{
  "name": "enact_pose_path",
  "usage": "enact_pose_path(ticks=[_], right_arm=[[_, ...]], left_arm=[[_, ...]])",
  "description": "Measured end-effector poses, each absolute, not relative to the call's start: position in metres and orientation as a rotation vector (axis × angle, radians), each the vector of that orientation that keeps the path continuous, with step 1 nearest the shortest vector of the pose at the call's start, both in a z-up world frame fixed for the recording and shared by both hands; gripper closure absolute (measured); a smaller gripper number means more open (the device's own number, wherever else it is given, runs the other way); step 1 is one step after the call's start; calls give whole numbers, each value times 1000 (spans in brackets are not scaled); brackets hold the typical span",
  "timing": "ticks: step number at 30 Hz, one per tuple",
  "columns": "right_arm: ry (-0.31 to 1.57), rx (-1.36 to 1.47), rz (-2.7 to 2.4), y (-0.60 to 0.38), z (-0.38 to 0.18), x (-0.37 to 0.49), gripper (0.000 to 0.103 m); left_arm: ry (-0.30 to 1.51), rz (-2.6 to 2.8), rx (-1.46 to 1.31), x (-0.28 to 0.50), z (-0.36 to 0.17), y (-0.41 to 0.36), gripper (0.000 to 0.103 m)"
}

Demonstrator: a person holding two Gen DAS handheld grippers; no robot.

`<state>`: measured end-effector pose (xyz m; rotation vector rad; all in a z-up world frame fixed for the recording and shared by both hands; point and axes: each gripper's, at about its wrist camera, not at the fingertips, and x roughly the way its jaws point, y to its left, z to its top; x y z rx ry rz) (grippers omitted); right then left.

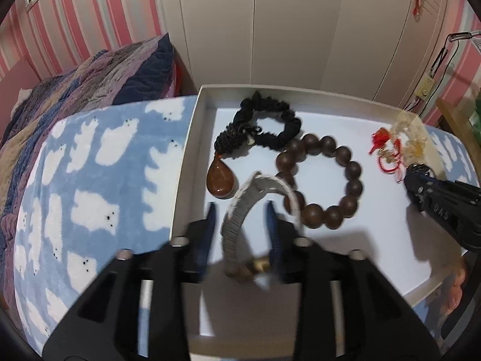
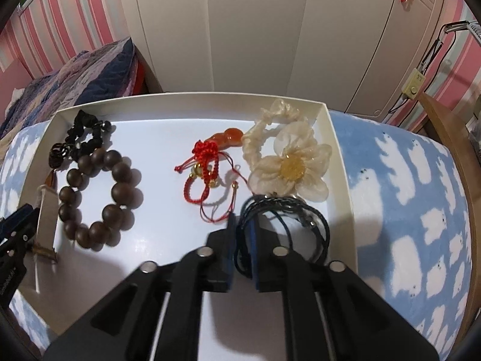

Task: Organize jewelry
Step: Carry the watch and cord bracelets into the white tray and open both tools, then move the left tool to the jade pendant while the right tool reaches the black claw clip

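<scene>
A shallow white tray (image 2: 339, 156) with low cardboard walls lies on a fleecy blue blanket (image 1: 99, 180) printed with white bear shapes, which covers the bed. Six pieces of jewelry are in the tray.

At its left end lie a crinkled black fabric scrunchie (image 1: 270, 126), a glossy amber teardrop pendant (image 1: 220, 180) on a dark braided cord, and a bracelet of large round brown wooden beads (image 1: 324, 180); the bracelet touches the scrunchie. In the middle sits a tangle of red knotted cord with small gold beads (image 2: 207, 177). At the right end rests a cream scrunchie with a translucent flower (image 2: 288, 162) and a yellow centre.

The left tool (image 1: 242, 225) has its blue-padded fingers apart around a grey, ribbed woven band (image 1: 240, 210) with a brass-coloured end; whether the pads touch it is unclear. The right tool (image 2: 242, 240) is clamped on a bundle of dark blue braided cord loops (image 2: 285, 219), which is just beside the flower.

Behind stand white wardrobe doors (image 2: 240, 30), pink striped wallpaper (image 1: 75, 15) and a purple patchwork quilt (image 1: 90, 81).
</scene>
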<state>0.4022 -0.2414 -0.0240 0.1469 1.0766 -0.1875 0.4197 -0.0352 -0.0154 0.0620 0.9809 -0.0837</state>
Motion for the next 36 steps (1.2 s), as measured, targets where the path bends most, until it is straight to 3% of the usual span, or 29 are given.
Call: enact_pose_path(ticks=[1,2,4,5,8,11,14,21,26,36], right_arm=[[1075,157,-174,-242,-19,399,46],[1049,174,-151,-243,-10,392,41],[1009,162,-152,-244,6,380,41],[996,155,-151,-244,15,374,41],[952,162,-137,-248,40,349,40],[900,159,-162,-252,60,320,28],[860,162,-184,-260,72,294,17],[846,210,-183,-267,74,256,16],[819,245,-208,-271,73,231,9],[832,105,-287,-273,45,171,6]], left_arm=[[963,-88,69,414,-10,-38,52],[946,-96,74,408,-4,-40,47],[930,-123,52,397,5,-44,28],[922,-130,39,393,8,-44,24],[887,-154,38,371,25,-47,22],[831,-164,48,340,48,-49,9],[781,-164,62,313,61,-51,3],[736,-145,130,256,74,-53,3],[724,-150,132,223,70,-49,3],[728,-174,91,175,48,-45,3]])
